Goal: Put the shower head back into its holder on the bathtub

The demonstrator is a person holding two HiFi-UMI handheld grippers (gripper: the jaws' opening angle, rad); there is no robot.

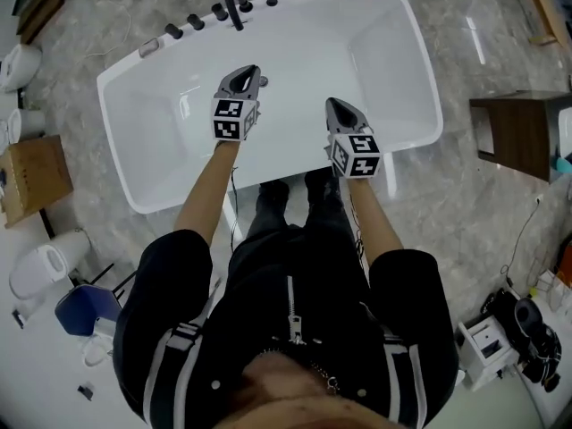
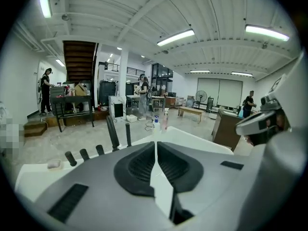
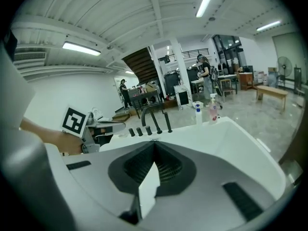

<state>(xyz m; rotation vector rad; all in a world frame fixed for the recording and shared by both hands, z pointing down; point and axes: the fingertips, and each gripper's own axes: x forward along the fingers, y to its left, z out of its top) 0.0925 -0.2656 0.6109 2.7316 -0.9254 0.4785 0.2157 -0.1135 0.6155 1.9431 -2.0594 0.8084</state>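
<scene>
1. Scene is bright and even; light comes from ceiling strip lamps (image 2: 175,36) overhead.
2. White bathtub (image 1: 384,52) is close to overexposed; shadows inside it are faint.
3. Glare streak shows on the polished floor (image 1: 474,41).
4. Gripper views have strong fisheye bend and black vignette at the corners.
5. Close-up shells of left gripper (image 2: 156,146) and right gripper (image 3: 154,143) are slightly soft; the room behind is sharper.
</scene>
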